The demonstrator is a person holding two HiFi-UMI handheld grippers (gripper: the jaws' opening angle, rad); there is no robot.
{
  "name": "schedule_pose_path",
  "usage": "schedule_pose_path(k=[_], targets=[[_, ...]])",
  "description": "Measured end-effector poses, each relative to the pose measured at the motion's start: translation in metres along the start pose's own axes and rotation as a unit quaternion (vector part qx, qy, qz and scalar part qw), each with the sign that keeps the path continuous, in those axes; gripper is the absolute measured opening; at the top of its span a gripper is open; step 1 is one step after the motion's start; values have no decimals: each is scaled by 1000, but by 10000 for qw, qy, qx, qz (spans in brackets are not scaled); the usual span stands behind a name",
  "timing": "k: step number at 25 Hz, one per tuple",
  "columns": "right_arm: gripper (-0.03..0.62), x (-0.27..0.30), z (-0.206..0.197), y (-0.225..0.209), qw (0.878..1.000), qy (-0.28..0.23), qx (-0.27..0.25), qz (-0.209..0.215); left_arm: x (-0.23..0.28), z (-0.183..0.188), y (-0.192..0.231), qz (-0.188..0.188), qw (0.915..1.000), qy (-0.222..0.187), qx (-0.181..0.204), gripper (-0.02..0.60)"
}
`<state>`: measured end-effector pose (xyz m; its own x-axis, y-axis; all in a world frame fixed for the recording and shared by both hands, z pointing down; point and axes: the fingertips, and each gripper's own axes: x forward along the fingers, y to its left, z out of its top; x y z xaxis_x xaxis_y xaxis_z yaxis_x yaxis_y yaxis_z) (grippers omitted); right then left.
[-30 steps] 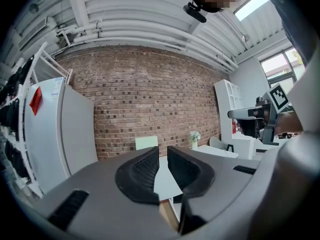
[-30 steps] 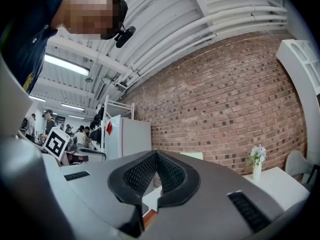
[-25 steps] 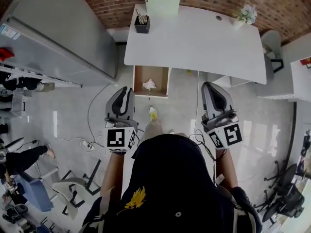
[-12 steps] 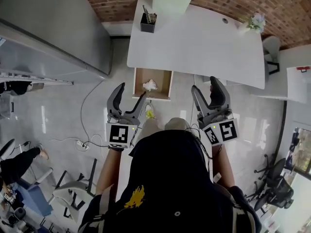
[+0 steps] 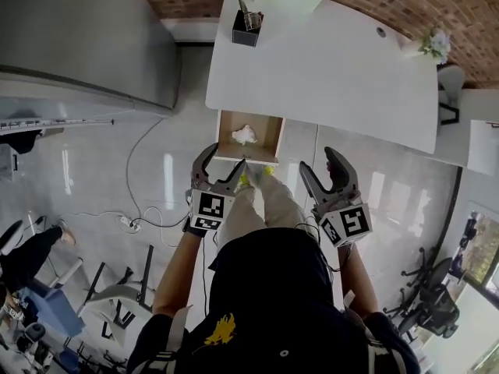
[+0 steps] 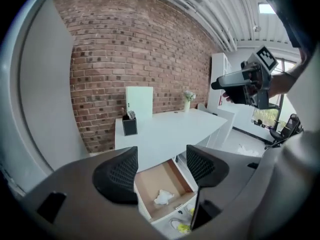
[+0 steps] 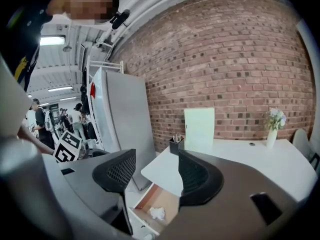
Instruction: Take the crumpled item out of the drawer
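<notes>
Crumpled white paper wad (image 5: 244, 135) is lying inside the open brown wooden drawer (image 5: 267, 135) under the white desk's (image 5: 327, 68) near edge, not being touched. The black left gripper (image 5: 227, 156) and black right gripper (image 5: 319, 159) are being held just short of the drawer front, jaws spread wide, nothing between them. The approach is seemingly being made; next, one gripper is needing lowering over the wad, then closing.

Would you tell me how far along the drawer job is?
Done: the drawer stands open. In hand: nothing; the left tool and right tool are both open and empty, away from the crumpled item. Left: the item lies in the drawer, to be reached, gripped and lifted out.
</notes>
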<state>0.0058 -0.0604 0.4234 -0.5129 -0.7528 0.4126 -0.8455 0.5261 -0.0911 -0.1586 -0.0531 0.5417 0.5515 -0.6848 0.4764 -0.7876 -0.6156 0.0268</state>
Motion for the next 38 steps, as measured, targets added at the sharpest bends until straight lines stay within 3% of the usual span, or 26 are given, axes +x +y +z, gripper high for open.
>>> schedule_pose_path(k=[5, 11, 15, 23, 28, 31, 34, 38], targets=[[291, 31, -72, -24, 9964, 741, 358, 184, 56, -86, -18, -54, 9960, 758, -463, 313], [290, 89, -180, -46, 9897, 1213, 716, 255, 135, -180, -27, -209, 9893, 1369, -452, 313], [289, 129, -255, -49, 9883, 1328, 675, 317, 180, -248, -36, -279, 9834, 1654, -686, 313], [278, 206, -366, -45, 9832, 1716, 496, 376, 243, -324, -34, -343, 9707, 2121, -1078, 316], [272, 238, -425, -59, 9771, 1978, 784, -32, 282, -360, -27, -202, 9558, 2494, -1544, 316], [272, 246, -450, -63, 9721, 2154, 911, -161, 298, -385, -32, -388, 9435, 2857, -1636, 316], [264, 244, -462, -63, 9686, 2223, 1084, -263, 307, -415, -45, -706, 9204, 3345, -1895, 314], [262, 237, -464, -56, 9678, 2206, 1191, -232, 324, -424, -38, -692, 8959, 3784, -2221, 327]])
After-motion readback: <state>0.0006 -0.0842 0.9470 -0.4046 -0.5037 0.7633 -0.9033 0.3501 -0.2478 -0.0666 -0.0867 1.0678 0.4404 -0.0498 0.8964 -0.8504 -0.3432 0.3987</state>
